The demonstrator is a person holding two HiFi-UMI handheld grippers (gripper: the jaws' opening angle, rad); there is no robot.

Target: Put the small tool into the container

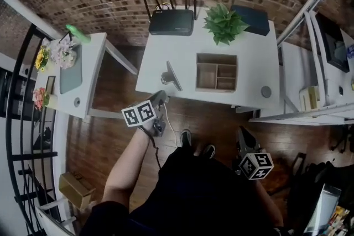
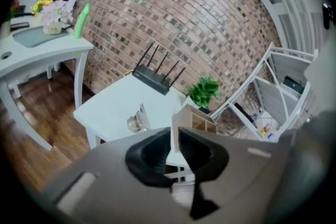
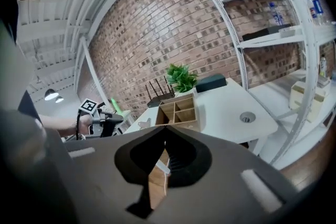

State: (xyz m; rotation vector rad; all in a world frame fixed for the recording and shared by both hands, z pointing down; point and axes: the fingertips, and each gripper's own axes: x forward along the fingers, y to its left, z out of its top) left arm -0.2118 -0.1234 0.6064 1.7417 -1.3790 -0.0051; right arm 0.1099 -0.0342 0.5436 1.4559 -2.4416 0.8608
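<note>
The reach for the small metal tool (image 1: 172,75) is in hand, I judge: it sits untouched near the white table's (image 1: 251,58) front-left edge beside the wooden compartment box (image 1: 217,72), so the left gripper (image 2: 175,136), jaws slightly apart and empty, must advance and close on it, while the right gripper (image 3: 164,134) waits with jaws together.

From the head camera we are looking steeply down on the table (image 1: 251,63) from well above. Along the left jaws we are facing it from close by, near its front edge. Along the right jaws we are facing it from farther back, at front-right. All three views are sharing the box (image 1: 217,55), router (image 1: 171,22) and plant (image 1: 224,22).
</note>
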